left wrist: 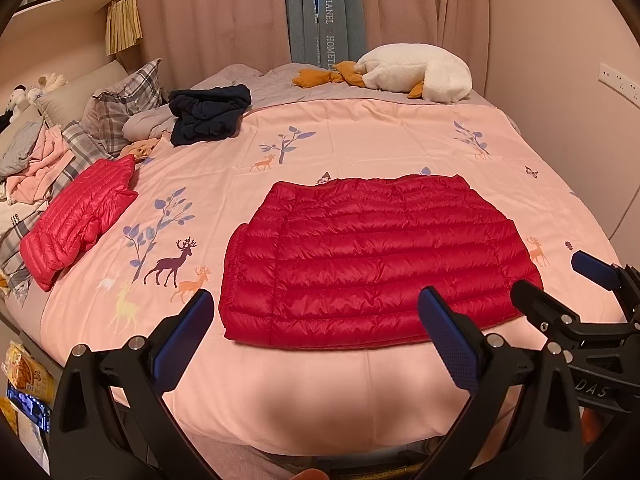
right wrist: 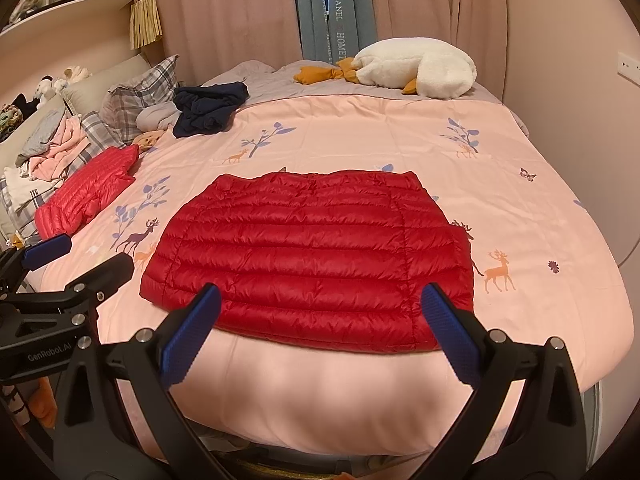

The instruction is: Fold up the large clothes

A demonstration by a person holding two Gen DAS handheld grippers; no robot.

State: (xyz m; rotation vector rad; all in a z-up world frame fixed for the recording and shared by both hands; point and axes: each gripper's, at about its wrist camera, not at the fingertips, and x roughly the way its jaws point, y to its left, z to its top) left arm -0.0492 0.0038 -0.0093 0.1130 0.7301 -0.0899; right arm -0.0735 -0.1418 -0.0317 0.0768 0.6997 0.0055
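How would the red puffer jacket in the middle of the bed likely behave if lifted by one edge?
The red puffer jacket would probably droop, since it lies soft and flat. Its puffy quilting suggests it is light for its size. The glossy shell may slip between the fingers.

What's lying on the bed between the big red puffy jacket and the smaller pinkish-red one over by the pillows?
Only bare pink bedspread, printed with deer and leafy branches, lies between the red jacket and the pinkish-red jacket. Both views show it, the left one most clearly.
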